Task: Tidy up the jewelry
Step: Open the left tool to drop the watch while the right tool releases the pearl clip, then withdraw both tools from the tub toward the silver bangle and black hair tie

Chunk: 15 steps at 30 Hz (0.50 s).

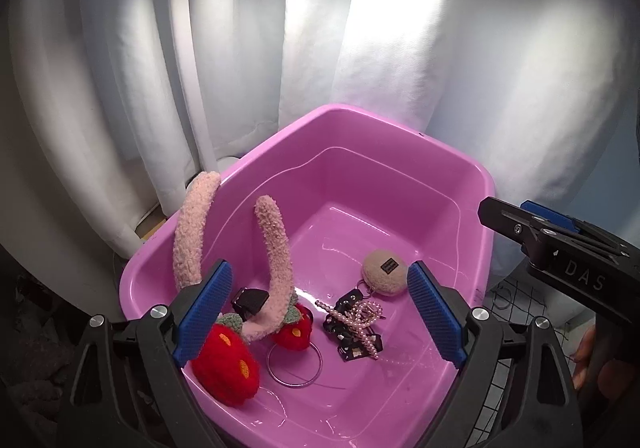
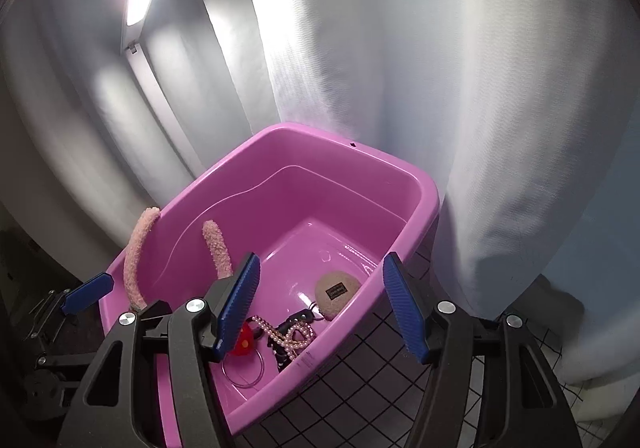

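The left gripper [image 1: 320, 312] hovers over the pink tub [image 1: 400, 152], jaws wide and empty; just below and ahead, between them, lies the pearl necklace [image 1: 362, 322], tangled on black clips, its length running near to far. The right gripper [image 2: 320, 312], half-open and empty, hangs farther off at the rim

The left wrist camera sits just behind the left tongs [image 1: 320, 312] and looks forward and down, close over the pink tub [image 1: 400, 136]. It also sees the right tongs [image 1: 532, 224] at its right edge. The right wrist camera sits behind the right tongs [image 2: 320, 308] and looks forward and down at the tub [image 2: 404, 168] from near its right side. Both views share the tub and the white curtain [image 1: 400, 28] behind it.
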{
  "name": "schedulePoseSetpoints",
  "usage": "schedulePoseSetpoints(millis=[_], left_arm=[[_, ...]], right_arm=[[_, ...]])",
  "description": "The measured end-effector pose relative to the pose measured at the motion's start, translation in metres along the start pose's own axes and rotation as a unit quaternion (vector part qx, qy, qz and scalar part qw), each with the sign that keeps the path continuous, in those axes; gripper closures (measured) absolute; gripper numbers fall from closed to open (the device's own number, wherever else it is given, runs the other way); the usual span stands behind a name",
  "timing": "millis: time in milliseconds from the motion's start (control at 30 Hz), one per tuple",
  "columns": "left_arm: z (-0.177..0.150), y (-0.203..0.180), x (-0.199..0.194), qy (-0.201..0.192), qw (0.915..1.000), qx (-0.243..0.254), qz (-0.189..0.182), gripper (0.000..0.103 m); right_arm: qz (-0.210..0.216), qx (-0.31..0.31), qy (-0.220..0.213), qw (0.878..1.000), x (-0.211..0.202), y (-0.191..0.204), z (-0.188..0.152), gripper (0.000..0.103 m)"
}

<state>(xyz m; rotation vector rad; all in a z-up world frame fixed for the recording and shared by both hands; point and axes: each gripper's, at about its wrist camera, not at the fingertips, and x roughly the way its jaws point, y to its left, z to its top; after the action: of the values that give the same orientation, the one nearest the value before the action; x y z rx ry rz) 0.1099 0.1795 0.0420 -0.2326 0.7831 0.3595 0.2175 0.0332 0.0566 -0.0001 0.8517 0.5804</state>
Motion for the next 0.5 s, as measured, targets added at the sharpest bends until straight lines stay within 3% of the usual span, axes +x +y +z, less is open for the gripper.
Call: schedulePoseSetpoints(millis=[500], left_arm=[[-0.019,-0.048,-0.021,-0.003,0.9961,0.052,-0.071,0.015]], right_arm=[[-0.051,0.058,-0.054,0.996,-0.064,-0.042,-0.050,0.042]])
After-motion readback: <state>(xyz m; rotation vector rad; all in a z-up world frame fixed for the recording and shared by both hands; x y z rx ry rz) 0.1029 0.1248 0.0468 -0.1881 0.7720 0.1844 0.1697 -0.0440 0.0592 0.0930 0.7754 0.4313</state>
